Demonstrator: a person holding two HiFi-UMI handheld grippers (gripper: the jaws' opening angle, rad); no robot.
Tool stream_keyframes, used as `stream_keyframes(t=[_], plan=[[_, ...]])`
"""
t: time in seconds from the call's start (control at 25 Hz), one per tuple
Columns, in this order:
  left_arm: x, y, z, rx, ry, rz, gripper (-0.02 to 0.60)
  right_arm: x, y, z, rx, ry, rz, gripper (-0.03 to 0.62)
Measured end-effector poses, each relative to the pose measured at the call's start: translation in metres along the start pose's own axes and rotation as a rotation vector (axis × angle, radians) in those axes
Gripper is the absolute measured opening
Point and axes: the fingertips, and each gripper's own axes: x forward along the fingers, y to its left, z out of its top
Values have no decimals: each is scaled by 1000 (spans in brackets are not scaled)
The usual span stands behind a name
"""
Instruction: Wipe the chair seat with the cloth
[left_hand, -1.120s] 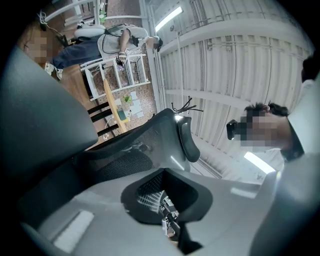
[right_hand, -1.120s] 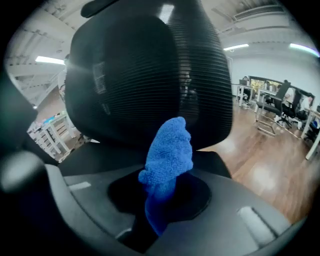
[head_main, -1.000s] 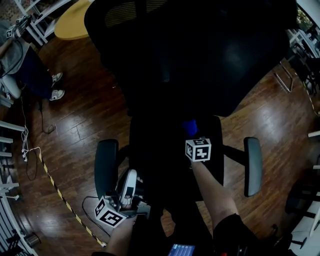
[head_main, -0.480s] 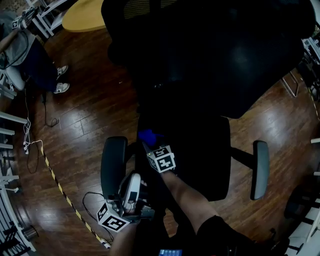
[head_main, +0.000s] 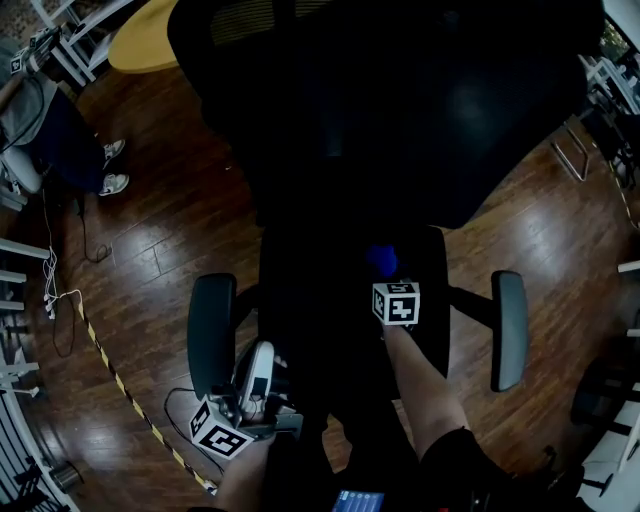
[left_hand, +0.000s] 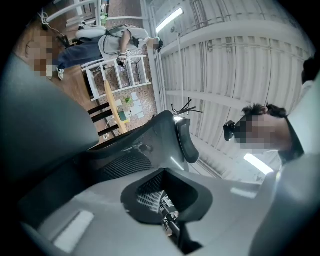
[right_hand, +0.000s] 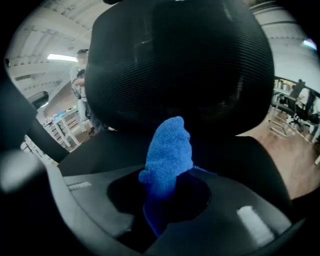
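A black office chair fills the head view, its seat (head_main: 320, 300) below the tall mesh backrest (head_main: 400, 100). My right gripper (head_main: 385, 272) is over the right part of the seat, shut on a blue cloth (head_main: 380, 258) that rests against the seat surface. In the right gripper view the cloth (right_hand: 169, 155) sticks up out of the gripper (right_hand: 170, 187), with the backrest (right_hand: 180, 65) behind it. My left gripper (head_main: 262, 362) hangs low beside the left armrest (head_main: 212, 335), off the seat. Seen in the left gripper view, it (left_hand: 165, 200) is shut and holds nothing.
The right armrest (head_main: 508, 330) juts out beside the seat. A yellow round table (head_main: 150, 40) and a seated person (head_main: 50, 120) are at the far left. Cables (head_main: 60, 300) and yellow-black tape (head_main: 120, 385) lie on the wooden floor.
The right gripper swept the cloth to the seat's left side half a second ago, then back to the right part. The left gripper stayed by the armrest.
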Motion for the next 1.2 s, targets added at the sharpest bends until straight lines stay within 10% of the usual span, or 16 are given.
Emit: stream_keyframes(t=[0.24, 0.6, 1.2], plan=[[7, -4, -4, -2, 6, -11, -5, -54, -102, -9, 80, -18, -170, 80], [3, -9, -3, -1, -2, -14, -5, -59, -97, -4, 101, -41, -180, 80], [-20, -6, 23, 4, -56, 16, -5, 2, 252, -25, -90, 25, 391, 81]])
